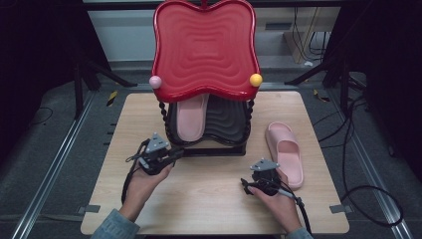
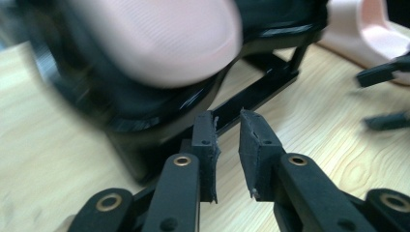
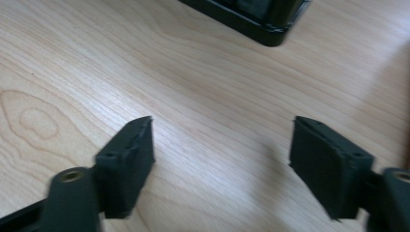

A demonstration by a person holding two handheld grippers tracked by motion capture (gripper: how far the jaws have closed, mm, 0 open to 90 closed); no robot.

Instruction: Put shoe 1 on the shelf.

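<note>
**Risks with one slipper shelved, one loose on the table**

Table (image 1: 209, 199): light wood, carrying everything. A two-tier shoe rack (image 1: 206, 50) stands at the middle of its far edge, red wavy tray on top, black tray below.

First pink slipper (image 1: 191, 117) lies on the left half of the black lower tray (image 1: 226, 122). Second pink slipper (image 1: 286, 152) lies flat near the table's right edge, toe toward the far edge.

Left gripper (image 1: 171, 155): just in front of the rack's base, jaws narrowly parted, nothing between them. Right gripper (image 1: 251, 185): over bare wood toward the near edge, just beside the loose slipper's heel, jaws fairly wide and empty.

Judged risks:
- Left gripper sits close to the rack's black base bar (image 2: 261, 92); a careless swing could knock the rack and shake the shelved slipper loose.
- The loose slipper is soft; a shallow pinch on its rim may slip.
- Pushing it sideways could send it off the right edge.
- The red tray overhangs the free slot, so a lifted slipper might catch on it.
</note>
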